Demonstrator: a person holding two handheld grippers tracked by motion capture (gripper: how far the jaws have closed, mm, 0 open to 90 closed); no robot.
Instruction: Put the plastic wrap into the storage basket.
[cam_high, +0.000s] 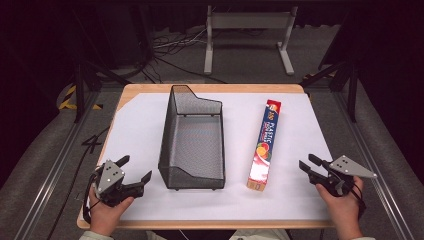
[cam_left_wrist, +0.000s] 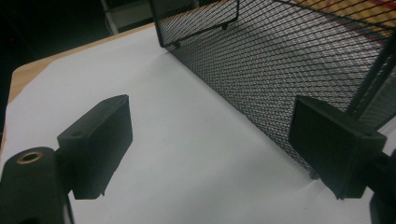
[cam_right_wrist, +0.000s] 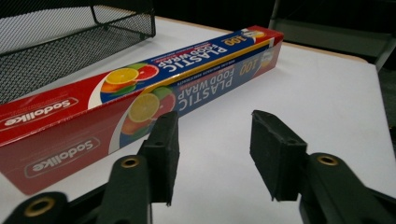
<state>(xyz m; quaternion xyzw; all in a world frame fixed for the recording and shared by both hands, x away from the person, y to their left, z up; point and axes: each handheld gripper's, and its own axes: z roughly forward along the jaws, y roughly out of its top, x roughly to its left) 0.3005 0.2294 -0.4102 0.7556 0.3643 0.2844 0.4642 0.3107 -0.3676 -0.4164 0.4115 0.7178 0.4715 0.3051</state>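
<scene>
From above, your left gripper (cam_high: 134, 169) rests spread and empty beside the black wire-mesh basket (cam_high: 192, 137); your right gripper (cam_high: 307, 164) hangs near the long red-and-blue plastic-wrap box (cam_high: 265, 145) lying on the white table sheet (cam_high: 140, 125). In your left gripper view, wide jaws flank the mesh wall (cam_left_wrist: 289, 70). In your right gripper view, parted jaws hold nothing, with the box (cam_right_wrist: 140, 98) just beyond them.

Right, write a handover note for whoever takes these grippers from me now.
Left gripper: open, holding nothing, resting at the near left beside the wire basket.
Right gripper: open, holding nothing, at the near right, fingers pointing toward the box of plastic wrap but apart from it.
Box: lies flat on the white sheet, right of the basket, lengthwise away from the person.
Basket: stands mid-table, nothing in it.
Done: nothing yet; neither thing is gripped.
Left: probably pick up the box and put it in the basket.
</scene>
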